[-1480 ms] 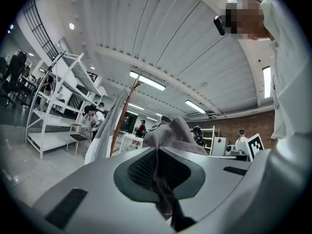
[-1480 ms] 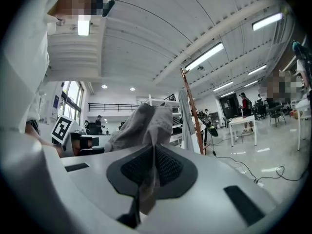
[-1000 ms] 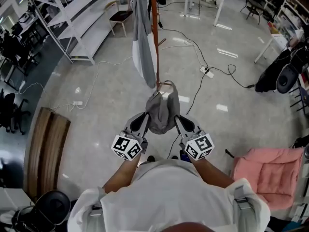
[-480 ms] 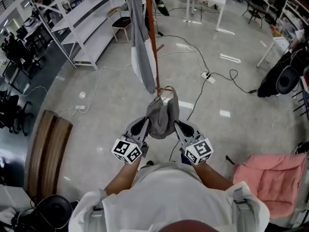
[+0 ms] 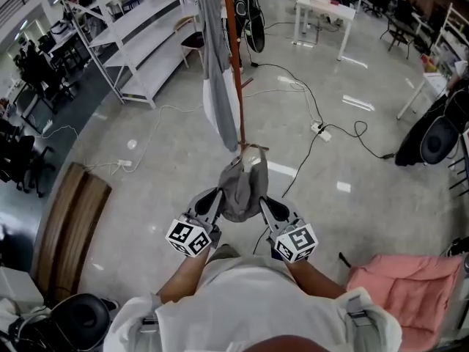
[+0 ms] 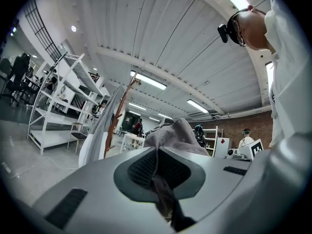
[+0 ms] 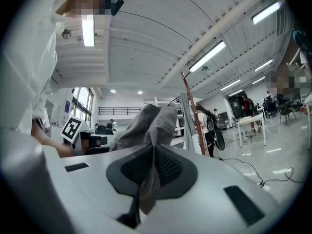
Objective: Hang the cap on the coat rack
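Observation:
A grey cap (image 5: pixel 242 185) hangs between my two grippers at chest height. My left gripper (image 5: pixel 213 200) is shut on the cap's left edge, and fabric is pinched between its pads (image 6: pixel 157 172). My right gripper (image 5: pixel 267 205) is shut on the right edge, with cloth trailing from its pads (image 7: pixel 153 168). The coat rack's orange pole (image 5: pixel 234 57) rises just beyond the cap, and a grey-and-white garment (image 5: pixel 215 64) hangs on it. In the left gripper view the rack (image 6: pixel 116 121) stands to the left of the cap (image 6: pixel 178 134). In the right gripper view the pole (image 7: pixel 192 113) stands to the right of the cap (image 7: pixel 146 125).
Cables and a power strip (image 5: pixel 319 129) lie on the glossy floor behind the rack. White shelving (image 5: pixel 139 35) stands at the far left and a white table (image 5: pixel 326 13) at the back. A wooden bench (image 5: pixel 69 226) is at my left, a pink cushion (image 5: pixel 399 284) at my right.
Both grippers and the cap have drifted a little lower in the view while more of the rack and the room beyond has come into sight. Both grips are unchanged.

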### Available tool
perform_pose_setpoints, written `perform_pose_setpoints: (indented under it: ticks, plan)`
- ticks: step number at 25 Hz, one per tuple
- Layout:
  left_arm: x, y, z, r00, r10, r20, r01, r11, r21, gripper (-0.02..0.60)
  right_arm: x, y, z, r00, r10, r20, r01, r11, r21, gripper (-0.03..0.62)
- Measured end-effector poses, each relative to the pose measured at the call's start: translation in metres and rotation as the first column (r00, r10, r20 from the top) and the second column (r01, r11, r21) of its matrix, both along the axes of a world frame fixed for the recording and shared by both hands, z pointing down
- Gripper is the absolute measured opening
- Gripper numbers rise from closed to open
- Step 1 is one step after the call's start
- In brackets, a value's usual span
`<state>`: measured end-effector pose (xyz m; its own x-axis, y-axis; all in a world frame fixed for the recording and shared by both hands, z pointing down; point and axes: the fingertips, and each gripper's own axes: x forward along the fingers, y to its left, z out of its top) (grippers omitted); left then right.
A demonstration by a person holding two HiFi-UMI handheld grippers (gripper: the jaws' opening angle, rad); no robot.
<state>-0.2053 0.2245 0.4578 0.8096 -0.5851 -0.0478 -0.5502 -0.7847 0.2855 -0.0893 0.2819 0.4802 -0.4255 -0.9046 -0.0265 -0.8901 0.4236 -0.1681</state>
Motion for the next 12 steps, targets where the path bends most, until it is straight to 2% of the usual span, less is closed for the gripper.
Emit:
perform_pose_setpoints:
  ticks: [6,12]
  plan:
    - [0.013,-0.006,0.008,1.000,0.005,-0.003,-0.005,1.000,0.000,0.028,0.013,-0.007,0.005,0.995,0.042,0.088,-0.042,0.999,-0.009,0.031]
    - [0.029,-0.035,0.024,1.000,0.018,-0.015,-0.019,0.999,-0.026,0.028,0.029,-0.033,0.022,0.994,0.063,0.087,-0.060,0.998,-0.034,0.031]
